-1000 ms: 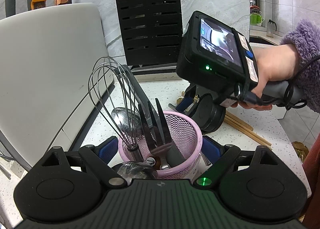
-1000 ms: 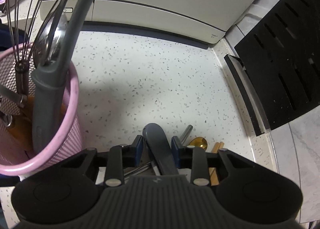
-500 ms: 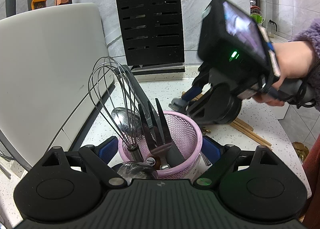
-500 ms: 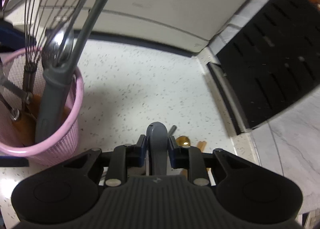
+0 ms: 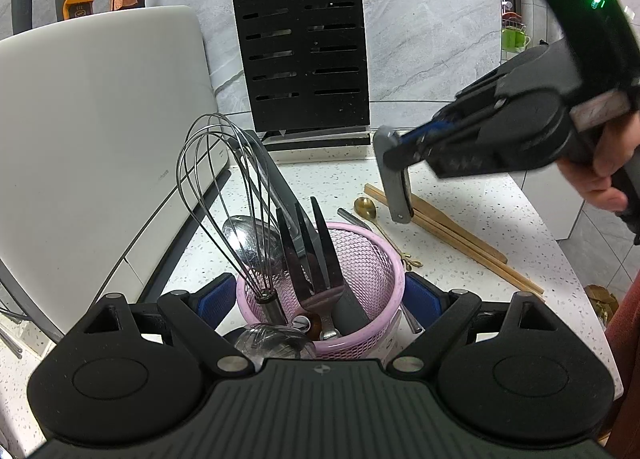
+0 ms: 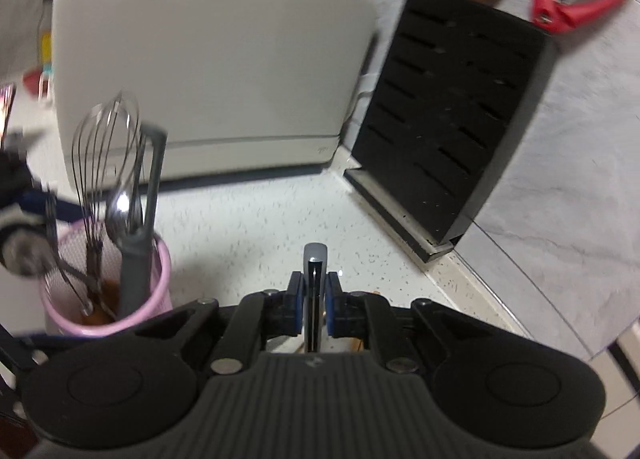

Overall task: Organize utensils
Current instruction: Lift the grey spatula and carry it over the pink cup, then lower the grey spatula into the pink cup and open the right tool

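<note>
Since the earlier frames, the right gripper point(image 5: 404, 147) has risen from the bench point(image 5: 480, 219) and now hangs in the air above its right part, clear of the surface; its blue pads point(image 6: 295, 307) are clamped on a grey-handled utensil point(image 5: 394, 179), which hangs downward from the fingertips; the utensil's working end is hidden, so its type cannot be determined. Left gripper point(image 5: 316, 295) has its blue fingers point(image 5: 218, 295) spread wide on either side of the pink mesh basket point(image 5: 380, 263); whether the pads press the basket wall cannot be told. Basket stands near the front edge of the bench and contains a wire whisk point(image 5: 224, 195), a ladle point(image 5: 252, 239), a dark fork point(image 5: 310, 255) and a grey handle point(image 6: 136, 259); their lower ends are hidden inside the mesh. A gold spoon point(image 5: 366, 205) and wooden chopsticks point(image 5: 460, 235) lie flat on the bench, right of the basket; the right wrist view is motion-blurred. A black knife block point(image 5: 304, 47) stands at the rear edge, a white appliance point(image 5: 100, 119) along the left edge.
</note>
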`<state>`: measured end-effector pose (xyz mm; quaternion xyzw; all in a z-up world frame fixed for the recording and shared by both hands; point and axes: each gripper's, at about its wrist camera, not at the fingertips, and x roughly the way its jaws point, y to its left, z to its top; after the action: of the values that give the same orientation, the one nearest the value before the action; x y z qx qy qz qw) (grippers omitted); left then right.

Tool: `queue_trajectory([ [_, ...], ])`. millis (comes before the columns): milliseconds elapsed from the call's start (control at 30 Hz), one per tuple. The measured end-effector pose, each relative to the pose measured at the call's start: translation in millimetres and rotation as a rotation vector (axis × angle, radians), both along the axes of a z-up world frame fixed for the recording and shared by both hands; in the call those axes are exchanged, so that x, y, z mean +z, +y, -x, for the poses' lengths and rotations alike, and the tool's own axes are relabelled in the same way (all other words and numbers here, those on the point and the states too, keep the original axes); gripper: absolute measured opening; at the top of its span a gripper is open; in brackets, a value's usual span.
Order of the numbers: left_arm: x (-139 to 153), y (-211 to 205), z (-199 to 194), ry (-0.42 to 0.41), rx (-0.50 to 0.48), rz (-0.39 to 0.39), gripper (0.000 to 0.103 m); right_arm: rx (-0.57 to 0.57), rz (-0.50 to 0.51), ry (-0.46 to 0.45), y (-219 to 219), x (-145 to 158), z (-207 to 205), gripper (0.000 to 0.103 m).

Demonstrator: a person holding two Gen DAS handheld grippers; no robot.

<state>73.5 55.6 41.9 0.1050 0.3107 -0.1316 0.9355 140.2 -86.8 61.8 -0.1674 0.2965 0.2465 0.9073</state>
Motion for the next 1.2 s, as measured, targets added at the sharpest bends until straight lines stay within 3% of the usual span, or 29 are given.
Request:
queue_trajectory([
  [200, 0, 0, 0, -0.001, -0.001, -0.001, 0.103, -0.034, -0.177, -0.007, -20, 29, 7, 0.008],
  [400, 0, 0, -1, -0.001, -0.002, 0.0, 0.103, 0.002, -0.376, -0.046, -32, 60, 29, 0.008],
  [567, 1, 1, -2, -0.002, -0.004, 0.002, 0.103, 0.098, -0.495, 0.026, -33, 71, 43, 0.008],
  [667, 1, 1, -2, -0.003, -0.004, 0.003, 0.103, 0.13, -0.492, 0.068, -25, 67, 47, 0.008],
  [867, 1, 1, -3, -0.002, -0.003, 0.003, 0.103, 0.109, -0.394, 0.109, -6, 47, 46, 0.008],
  [1100, 1, 2, -4, -0.002, -0.003, 0.005, 0.103, 0.121, -0.293, 0.064, 16, 35, 50, 0.008],
  [1200, 1, 0, -5, -0.003, -0.004, 0.005, 0.103, 0.13, -0.281, 0.093, 20, 29, 46, 0.008],
])
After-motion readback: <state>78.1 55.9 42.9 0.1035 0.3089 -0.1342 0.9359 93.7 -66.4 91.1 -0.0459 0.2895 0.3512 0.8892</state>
